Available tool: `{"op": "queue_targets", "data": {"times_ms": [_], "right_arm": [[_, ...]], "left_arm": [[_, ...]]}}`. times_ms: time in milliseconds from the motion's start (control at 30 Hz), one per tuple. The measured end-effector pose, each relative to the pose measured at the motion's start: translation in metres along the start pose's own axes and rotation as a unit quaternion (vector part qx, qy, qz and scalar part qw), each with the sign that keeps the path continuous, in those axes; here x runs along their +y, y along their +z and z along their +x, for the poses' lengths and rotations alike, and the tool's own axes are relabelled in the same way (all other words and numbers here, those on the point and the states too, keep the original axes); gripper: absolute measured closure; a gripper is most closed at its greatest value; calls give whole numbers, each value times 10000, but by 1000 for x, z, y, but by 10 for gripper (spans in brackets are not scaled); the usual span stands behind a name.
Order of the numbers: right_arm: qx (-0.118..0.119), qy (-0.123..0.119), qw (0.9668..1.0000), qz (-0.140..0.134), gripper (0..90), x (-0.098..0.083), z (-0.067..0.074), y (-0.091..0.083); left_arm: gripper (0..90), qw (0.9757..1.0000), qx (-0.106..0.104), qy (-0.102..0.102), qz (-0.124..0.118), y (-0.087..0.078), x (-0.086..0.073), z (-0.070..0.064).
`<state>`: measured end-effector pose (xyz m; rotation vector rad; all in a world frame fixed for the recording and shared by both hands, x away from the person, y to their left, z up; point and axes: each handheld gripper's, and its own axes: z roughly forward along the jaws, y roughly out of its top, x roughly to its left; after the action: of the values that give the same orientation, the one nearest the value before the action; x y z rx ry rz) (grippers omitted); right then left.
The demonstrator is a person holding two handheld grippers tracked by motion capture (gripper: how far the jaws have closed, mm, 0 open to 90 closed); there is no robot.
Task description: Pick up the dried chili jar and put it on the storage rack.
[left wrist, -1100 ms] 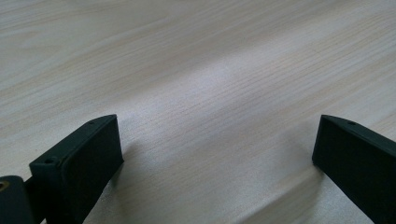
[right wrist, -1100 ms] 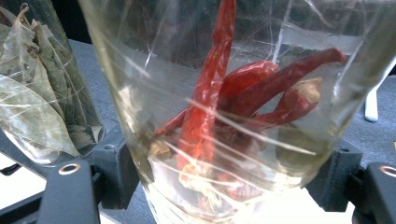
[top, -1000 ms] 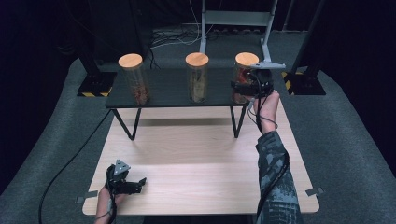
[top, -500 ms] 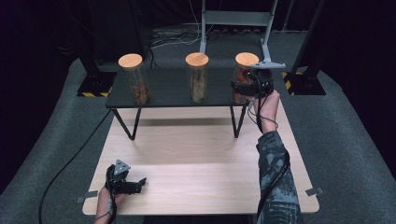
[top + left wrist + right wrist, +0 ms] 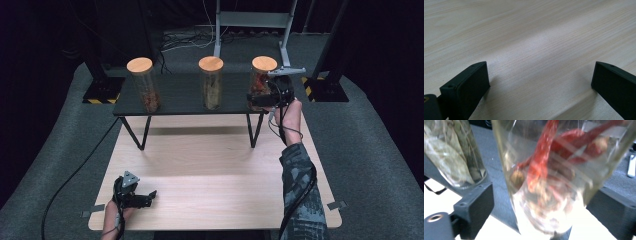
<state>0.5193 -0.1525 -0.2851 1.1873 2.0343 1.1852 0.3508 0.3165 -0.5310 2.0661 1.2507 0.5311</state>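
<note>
Jaws of the right claw (image 5: 256, 96) have just been opening around the chilli jar (image 5: 262, 82) at the right end of the black shelf (image 5: 180, 97). In the right claw's own view the jar (image 5: 554, 177) sits between the two black jaws with a gap showing on the left side, and on the right the jaw looks just clear of the glass. I read that as a release, not a grip. The hand is in the same spot as a second ago, and the jar has not shifted on the shelf either.

My take: the jar has been let go where it stands, upright with its wooden lid on, in line with the leaf jar (image 5: 211, 82) and the left jar (image 5: 143, 84). Next thing needed would be to back the claw off without nudging the glass.

Left claw (image 5: 145, 199) rests low on the wooden table (image 5: 220, 170), near the front left corner. Its jaws stand wide apart, with nothing between them but bare tabletop (image 5: 531, 50).
</note>
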Motion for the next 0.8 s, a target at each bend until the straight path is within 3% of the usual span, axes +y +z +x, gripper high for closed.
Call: {"op": "queue_targets", "data": {"times_ms": [433, 800], "right_arm": [[127, 54, 9995, 276, 14, -31, -4, -17], [277, -157, 9983, 490, 13, -68, 8, -19]], "left_arm": [[6, 10000, 1, -2, 1, 0, 0, 0], [6, 10000, -1, -2, 5, 0, 0, 0]]}}
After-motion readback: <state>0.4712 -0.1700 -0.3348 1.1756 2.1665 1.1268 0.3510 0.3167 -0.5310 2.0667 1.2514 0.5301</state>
